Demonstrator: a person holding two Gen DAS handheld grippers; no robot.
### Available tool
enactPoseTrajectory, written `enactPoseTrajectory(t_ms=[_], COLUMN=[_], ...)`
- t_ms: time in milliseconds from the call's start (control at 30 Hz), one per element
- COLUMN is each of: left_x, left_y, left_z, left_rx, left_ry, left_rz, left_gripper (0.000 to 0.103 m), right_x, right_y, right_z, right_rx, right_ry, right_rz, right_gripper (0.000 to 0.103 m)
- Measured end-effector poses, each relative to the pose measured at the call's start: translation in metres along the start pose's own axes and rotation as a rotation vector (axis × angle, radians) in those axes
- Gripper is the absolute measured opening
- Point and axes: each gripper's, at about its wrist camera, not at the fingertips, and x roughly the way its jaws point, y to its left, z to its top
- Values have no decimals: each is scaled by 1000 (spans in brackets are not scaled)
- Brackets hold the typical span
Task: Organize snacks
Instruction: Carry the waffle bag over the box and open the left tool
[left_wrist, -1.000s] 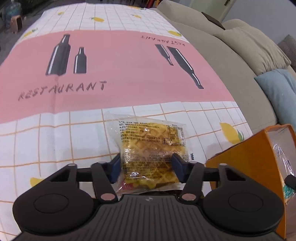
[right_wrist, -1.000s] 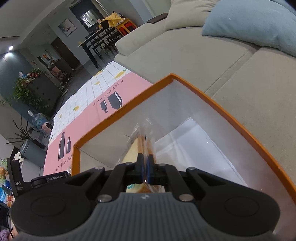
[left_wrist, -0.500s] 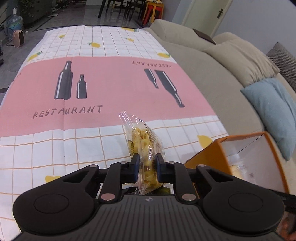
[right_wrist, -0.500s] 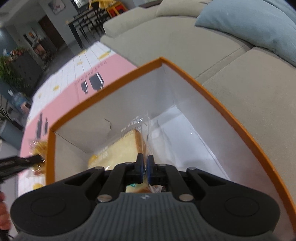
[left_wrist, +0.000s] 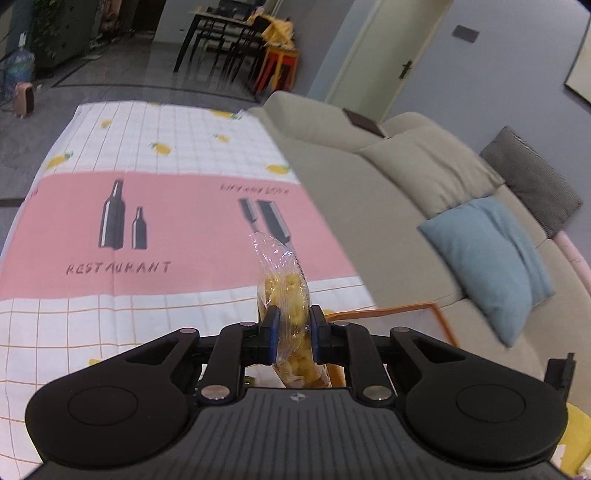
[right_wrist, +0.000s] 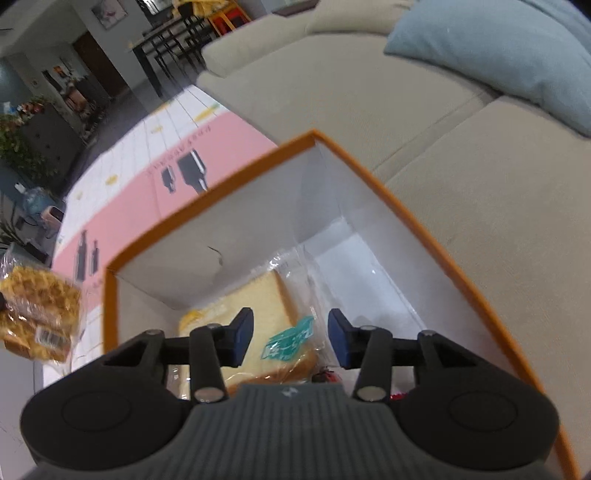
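**Waffle pack lifted edge-on while the bread pack lay in the orange box**

The left gripper (left_wrist: 291, 332) was clamped on a clear-wrapped waffle pack (left_wrist: 286, 295), its blue pads pressing the pack's two flat faces. The pack stood on edge between the fingers, its long axis running away from the gripper and upward, with the crimped, empty end of the wrapper pointing toward the far pink band of the tablecloth (left_wrist: 177, 221). It hung clear above the cloth. From the right wrist view the same waffle pack (right_wrist: 38, 314) showed at the left edge, broad face turned to the camera, outside the box's left wall.

The right gripper (right_wrist: 291, 338) hovered over the open orange box (right_wrist: 369, 177), and its jaws were opening: the blue pads stood apart on either side of a bagged bread slice (right_wrist: 258, 306) without pressing it. The bread pack lay inside the box on the white floor, flat and slightly tilted, its loose clear wrapper end pointing toward the box's far corner and a teal label near the gripper. Something red showed just beneath the gripper body, too hidden to identify.

The box sat at the cloth's edge beside a beige sofa (right_wrist: 369, 92) carrying a blue cushion (left_wrist: 487, 258).
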Motion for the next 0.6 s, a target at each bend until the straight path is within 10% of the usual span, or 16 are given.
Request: enactPoseTrajectory(t_ms=[267, 600], left_x=[-10, 69], left_y=[-50, -98], left_z=[1, -33], left_rx=[43, 14], left_ry=[-18, 115], left_rz=[-107, -214], left_gripper=[18, 17], right_x=[-42, -56], right_y=[9, -13], right_z=[-8, -27], right_rx=[-82, -144], right_ry=[-31, 52], right_rz=[70, 83], right_gripper=[44, 44])
